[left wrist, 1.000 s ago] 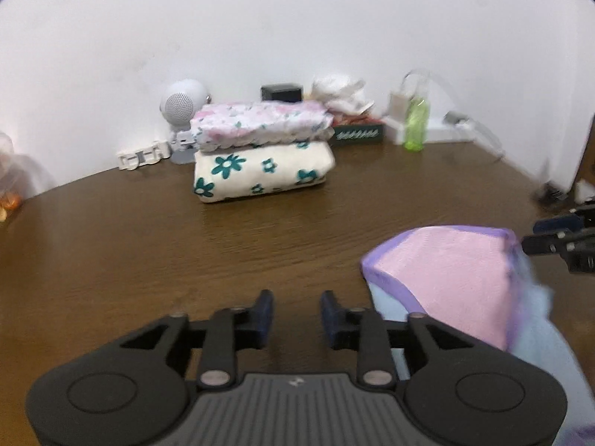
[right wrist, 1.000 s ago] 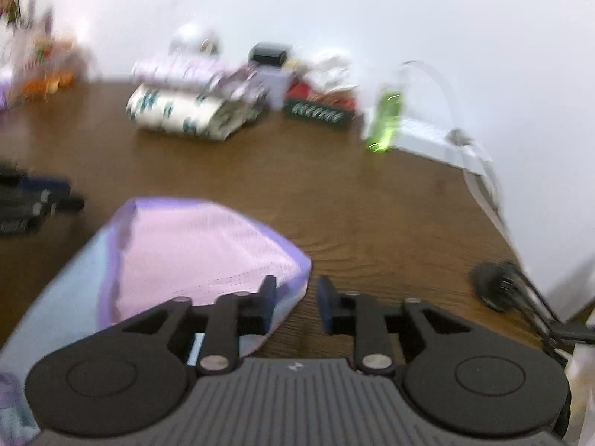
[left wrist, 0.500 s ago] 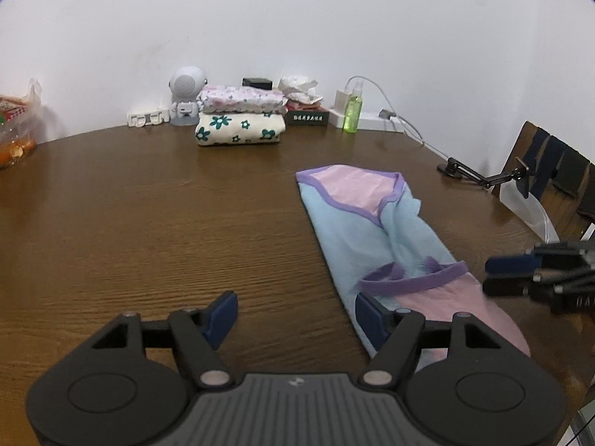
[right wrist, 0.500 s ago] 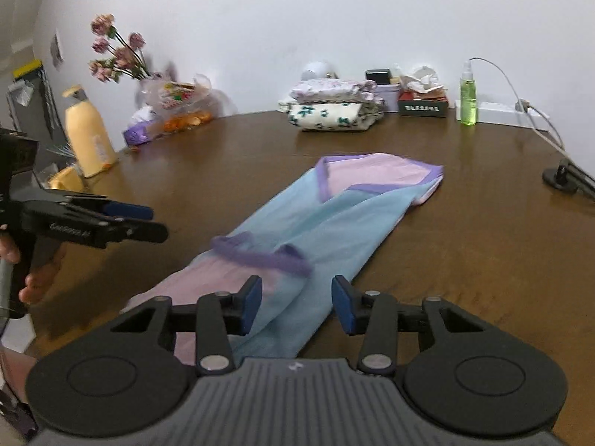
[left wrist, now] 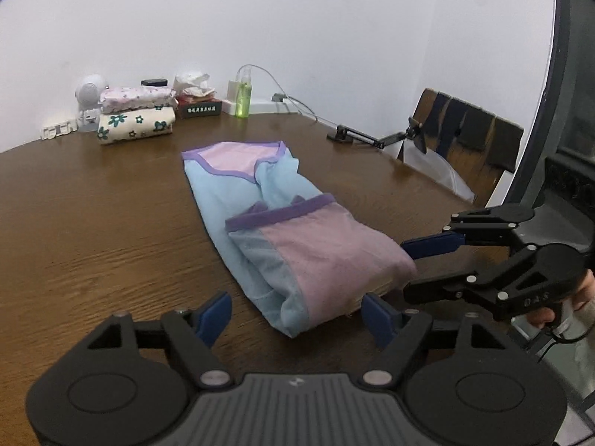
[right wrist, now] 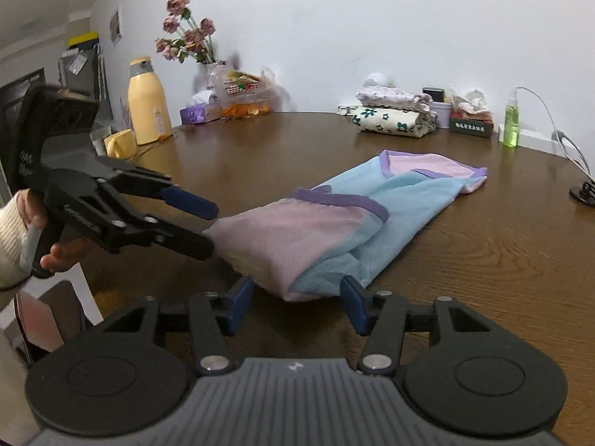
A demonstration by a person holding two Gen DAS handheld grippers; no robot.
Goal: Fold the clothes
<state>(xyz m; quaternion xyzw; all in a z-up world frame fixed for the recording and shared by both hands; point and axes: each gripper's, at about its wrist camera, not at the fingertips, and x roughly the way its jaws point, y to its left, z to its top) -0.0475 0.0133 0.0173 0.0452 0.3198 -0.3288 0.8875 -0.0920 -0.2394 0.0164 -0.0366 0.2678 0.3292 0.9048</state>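
Two tongs are hovering open, jaws having just been widening: left tongs point(left wrist: 295, 316) and right tongs point(right wrist: 293, 299) flanking the garment point(left wrist: 282, 230) lying folded on the surface point(left wrist: 93, 223); box lettering is unreadable.

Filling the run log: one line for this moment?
step: fold garment | left gripper: open, at near end | right gripper: open, at near end | folded stack: untouched

garment: long blue, pink and purple-trimmed mesh cloth point(right wrist: 357, 223), near end folded over, on round brown wooden table point(right wrist: 502, 260)
right gripper point(right wrist: 295, 301): blue-tipped jaws just opening, cloth's near end between them, untouched
left gripper point(right wrist: 202, 226): at cloth's left edge
far edge: stacked floral folded clothes point(right wrist: 394, 111)
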